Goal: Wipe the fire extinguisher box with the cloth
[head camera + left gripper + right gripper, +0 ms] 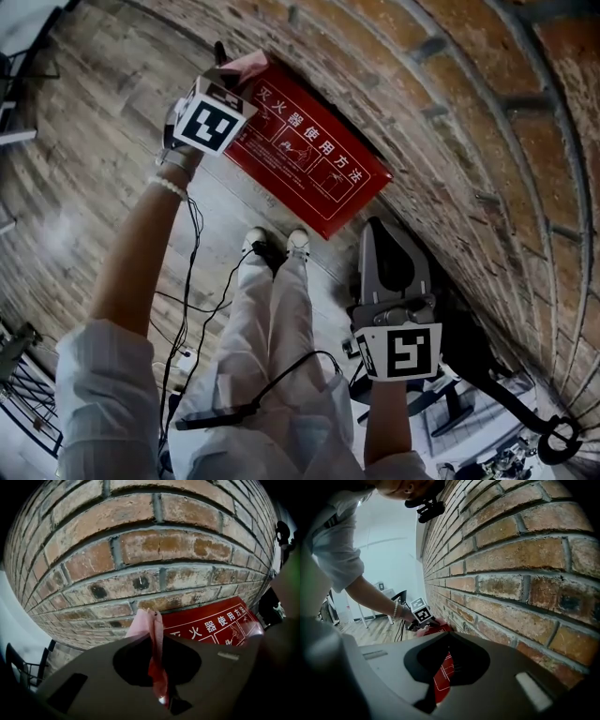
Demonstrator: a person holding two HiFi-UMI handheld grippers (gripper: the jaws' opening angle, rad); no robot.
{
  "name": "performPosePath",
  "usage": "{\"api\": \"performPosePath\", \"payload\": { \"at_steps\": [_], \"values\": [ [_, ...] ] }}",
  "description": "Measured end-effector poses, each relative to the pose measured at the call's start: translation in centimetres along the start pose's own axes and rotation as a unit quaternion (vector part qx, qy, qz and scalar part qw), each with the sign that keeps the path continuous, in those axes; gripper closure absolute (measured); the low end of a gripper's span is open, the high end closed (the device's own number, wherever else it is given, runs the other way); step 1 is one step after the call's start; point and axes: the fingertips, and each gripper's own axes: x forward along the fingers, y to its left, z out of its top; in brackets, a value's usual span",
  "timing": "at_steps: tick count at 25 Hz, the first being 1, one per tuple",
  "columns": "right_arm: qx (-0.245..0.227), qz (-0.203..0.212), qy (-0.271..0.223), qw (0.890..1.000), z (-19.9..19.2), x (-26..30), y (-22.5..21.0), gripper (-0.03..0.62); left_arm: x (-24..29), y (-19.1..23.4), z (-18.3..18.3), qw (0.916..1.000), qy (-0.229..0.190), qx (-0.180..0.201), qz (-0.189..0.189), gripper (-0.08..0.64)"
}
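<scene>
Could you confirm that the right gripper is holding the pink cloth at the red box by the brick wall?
Not quite: the left gripper holds the cloth at the box by the wall, as the left gripper view shows. The right gripper is shut and empty.

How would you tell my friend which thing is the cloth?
Find the brick wall, then the red box with white writing at its foot. At one end of the box, the left gripper pinches the cloth. It is the only soft, pale pink thing there, lighter than the box.
</scene>
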Motion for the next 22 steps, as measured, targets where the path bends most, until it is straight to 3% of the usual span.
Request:
{"api": "performPosePath", "payload": {
  "at_steps": [17, 22],
  "values": [
    [0.005, -0.004, -0.002, 1.000, -0.5, -1.3, -0.7, 0.584, 0.4, -6.4, 1.8, 0.9982, -0.018, 0.030, -0.049, 0.549],
    [0.007, -0.004, -0.004, 1.000, -0.7, -1.9, -0.9, 0.584, 0.5, -9.0, 2.0, 0.9974, -0.021, 0.018, -0.066, 0.549]
  ]
}}
